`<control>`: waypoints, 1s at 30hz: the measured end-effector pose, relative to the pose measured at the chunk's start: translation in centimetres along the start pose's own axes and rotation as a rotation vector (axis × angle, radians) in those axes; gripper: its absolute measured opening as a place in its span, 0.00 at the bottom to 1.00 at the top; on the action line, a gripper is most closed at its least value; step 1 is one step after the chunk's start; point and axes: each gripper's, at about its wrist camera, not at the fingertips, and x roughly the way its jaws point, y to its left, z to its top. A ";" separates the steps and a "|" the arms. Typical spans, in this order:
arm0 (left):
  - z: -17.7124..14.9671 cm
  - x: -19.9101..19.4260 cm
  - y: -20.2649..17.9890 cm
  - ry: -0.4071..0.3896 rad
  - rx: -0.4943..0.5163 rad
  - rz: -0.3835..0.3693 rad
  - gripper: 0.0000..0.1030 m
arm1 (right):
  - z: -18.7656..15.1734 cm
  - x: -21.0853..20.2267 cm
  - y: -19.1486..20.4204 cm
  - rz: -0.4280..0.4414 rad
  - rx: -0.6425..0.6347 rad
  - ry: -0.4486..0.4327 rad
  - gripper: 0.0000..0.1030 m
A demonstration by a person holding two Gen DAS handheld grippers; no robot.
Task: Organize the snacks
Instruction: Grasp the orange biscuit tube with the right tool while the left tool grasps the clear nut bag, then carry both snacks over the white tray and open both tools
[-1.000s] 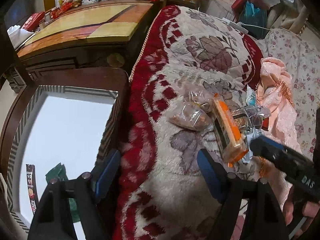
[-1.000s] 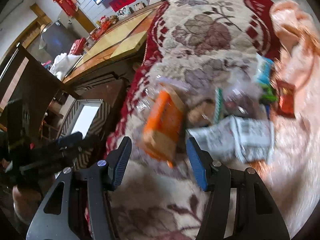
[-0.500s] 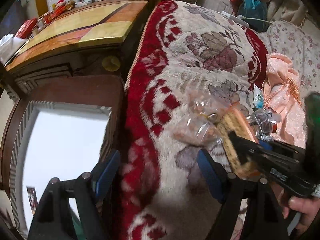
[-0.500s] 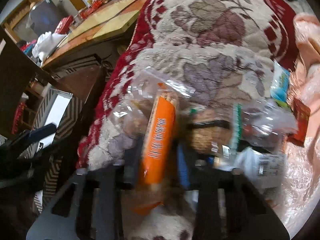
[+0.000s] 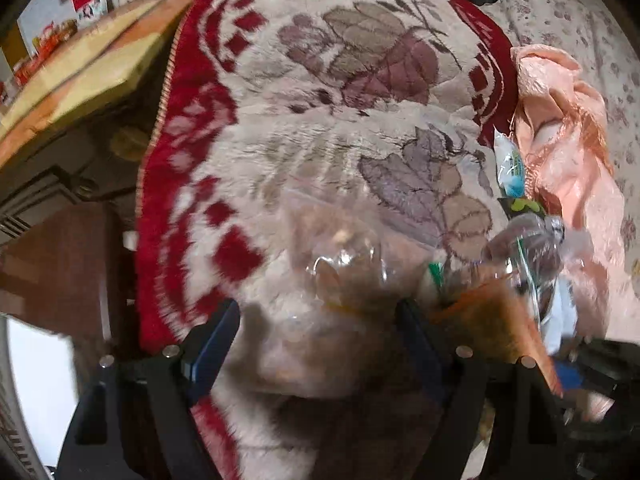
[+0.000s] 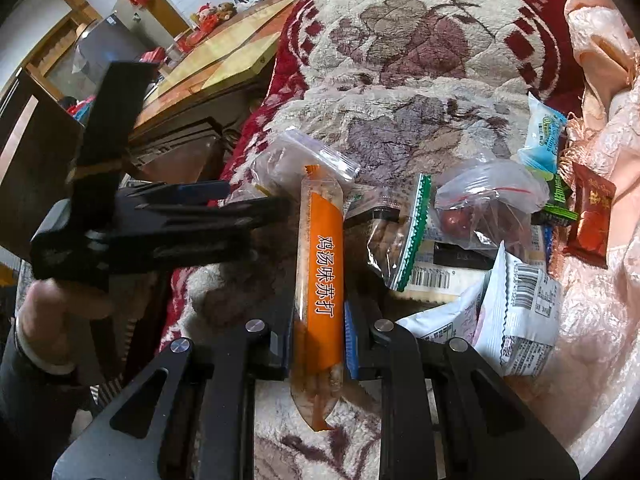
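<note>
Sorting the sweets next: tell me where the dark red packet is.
In the right wrist view, the dark red packet lies far right on the peach cloth, beside the green wrapper.

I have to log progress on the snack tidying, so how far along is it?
Nothing looks sorted yet. In hand: the right tool is shut on the orange cracker pack. The left tool is open over a clear zip bag, not gripping it. Left: the pile on the blanket, including the zip bag of red fruit, the red packet and the white packets.

The right gripper [image 6: 318,340] clamps an orange cracker packet [image 6: 320,264] above the blanket [image 6: 408,40]; the left gripper [image 6: 256,204] reaches toward a clear bag [image 6: 280,164].
</note>
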 end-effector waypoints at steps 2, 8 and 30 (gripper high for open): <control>-0.1 0.7 -0.2 0.016 0.001 -0.002 0.67 | 0.1 0.4 -0.1 0.001 0.002 -0.012 0.18; -1.2 -0.2 0.7 -0.019 -0.052 0.012 0.31 | 0.2 0.7 0.1 0.040 -0.003 0.004 0.18; -12.3 -13.0 3.3 -0.228 -0.201 0.133 0.25 | -4.5 -4.0 6.3 0.167 -0.032 -0.041 0.18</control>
